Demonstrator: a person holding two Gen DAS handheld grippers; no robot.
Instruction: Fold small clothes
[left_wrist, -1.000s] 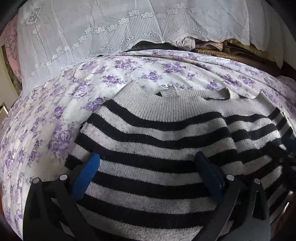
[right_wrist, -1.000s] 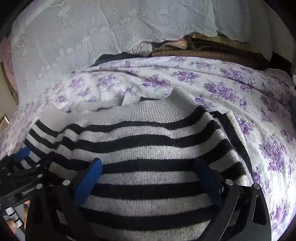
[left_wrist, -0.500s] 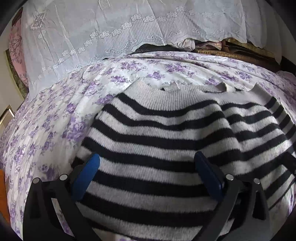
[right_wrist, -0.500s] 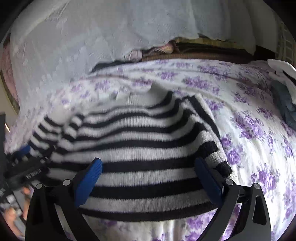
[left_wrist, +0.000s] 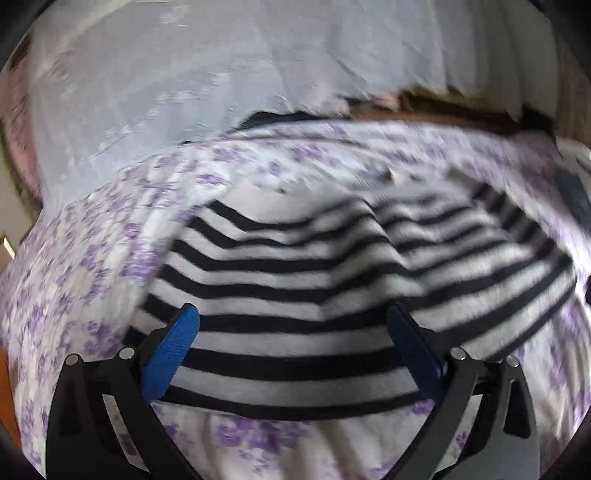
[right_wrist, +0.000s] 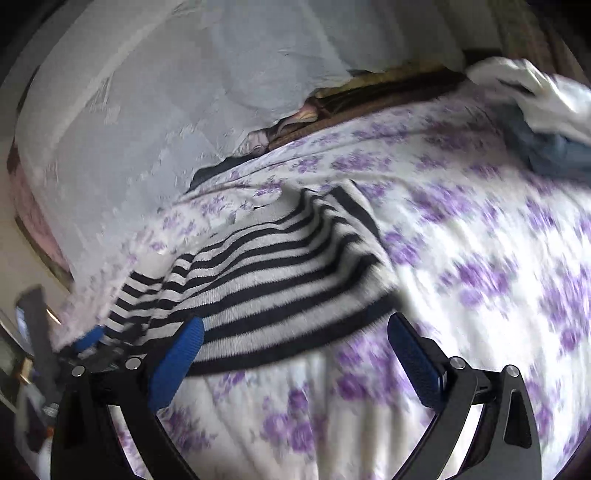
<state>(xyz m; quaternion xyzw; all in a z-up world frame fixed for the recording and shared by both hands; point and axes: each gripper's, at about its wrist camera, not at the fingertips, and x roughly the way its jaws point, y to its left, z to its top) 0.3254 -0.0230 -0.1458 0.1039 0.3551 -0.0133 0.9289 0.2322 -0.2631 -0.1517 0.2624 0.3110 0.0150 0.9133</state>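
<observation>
A grey and black striped sweater (left_wrist: 332, 280) lies folded flat on the purple-flowered bedsheet (left_wrist: 85, 258). My left gripper (left_wrist: 293, 343) is open and empty, hovering over the sweater's near hem. In the right wrist view the sweater (right_wrist: 273, 280) lies to the left. My right gripper (right_wrist: 295, 354) is open and empty, above the sweater's near right corner and the sheet (right_wrist: 480, 295). The left gripper's blue tip (right_wrist: 88, 338) shows at the sweater's left side.
A white lace cover (left_wrist: 184, 92) drapes over things behind the bed. A pile of white and blue clothes (right_wrist: 535, 110) lies at the sheet's far right. Dark bedding and a woven mat (right_wrist: 369, 92) run along the far edge.
Both grippers have pulled back from the sweater toward the near edge; its near hem and bare sheet now show. The right gripper has swung to the right.
</observation>
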